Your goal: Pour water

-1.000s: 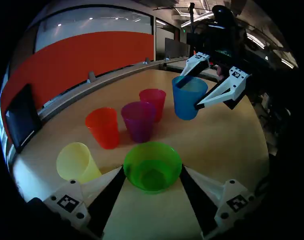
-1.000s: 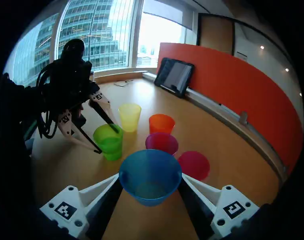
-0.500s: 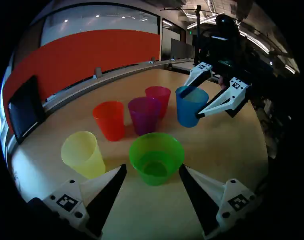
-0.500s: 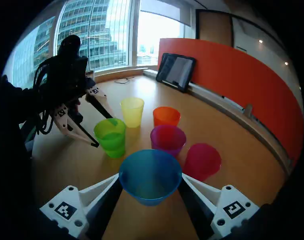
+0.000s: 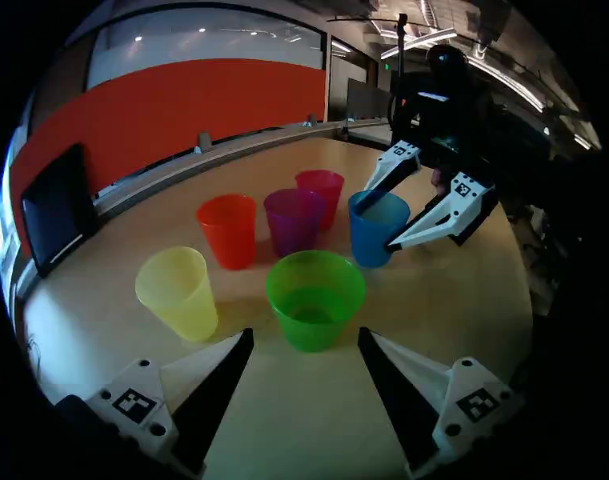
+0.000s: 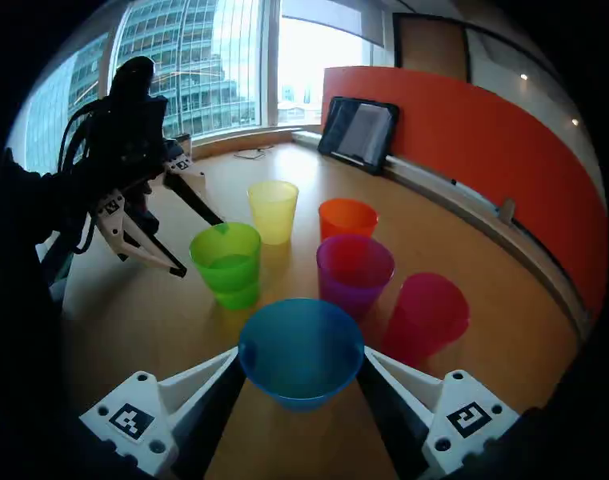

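A long orange wall panel (image 5: pixel 168 104) runs behind the pale wooden table (image 5: pixel 464 304), and a dark flat tablet (image 5: pixel 52 212) leans at its far left. In the left gripper view, the left gripper (image 5: pixel 304 332) has its fingers wide, with the translucent green plastic cup (image 5: pixel 315 300) standing upright on the table just ahead of them, a visible gap at each side. To the right and farther off, the right gripper (image 6: pixel 301 356) holds the translucent blue plastic cup (image 5: pixel 378 228) upright, one finger pressing on each side. The blue cup sits low, just right of the green one; whether its base rests on the table I cannot tell. Behind them stand four more plastic cups: yellow (image 5: pixel 178 292) at the left, then orange (image 5: pixel 228 230), purple (image 5: pixel 293 220) and pink (image 5: pixel 320 192). With both task cups upright, no pour appears to be under way. A pour would likely call for raising the blue cup over the green rim and tipping it slowly, perhaps with the left fingers closing to steady the receiver. The green cup seems to hold a little liquid, but what the blue one holds is hard to make out, and the person behind each gripper is dark.
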A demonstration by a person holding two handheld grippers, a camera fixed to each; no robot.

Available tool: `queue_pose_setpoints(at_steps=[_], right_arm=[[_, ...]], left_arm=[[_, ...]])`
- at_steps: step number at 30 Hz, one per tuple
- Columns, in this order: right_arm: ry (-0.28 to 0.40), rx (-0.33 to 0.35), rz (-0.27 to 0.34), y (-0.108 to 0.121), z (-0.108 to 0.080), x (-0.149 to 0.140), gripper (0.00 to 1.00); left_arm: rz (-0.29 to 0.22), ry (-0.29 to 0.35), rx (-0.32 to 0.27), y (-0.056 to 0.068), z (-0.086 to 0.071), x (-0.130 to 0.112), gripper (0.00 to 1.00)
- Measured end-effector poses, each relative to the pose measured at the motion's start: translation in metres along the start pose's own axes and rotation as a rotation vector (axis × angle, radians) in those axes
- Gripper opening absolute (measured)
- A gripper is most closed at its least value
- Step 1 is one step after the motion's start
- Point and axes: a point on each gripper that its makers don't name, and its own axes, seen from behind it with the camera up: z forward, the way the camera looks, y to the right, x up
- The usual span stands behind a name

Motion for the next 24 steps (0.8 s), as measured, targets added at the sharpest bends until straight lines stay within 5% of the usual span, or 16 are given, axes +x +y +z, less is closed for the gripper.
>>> queue_pose_setpoints(at_steps=[24], right_arm=[[-0.016, -0.014, 0.03, 0.003, 0.004, -0.012, 0.92]], left_arm=[[0.0, 0.01, -0.007, 0.007, -0.011, 0.002, 0.97]])
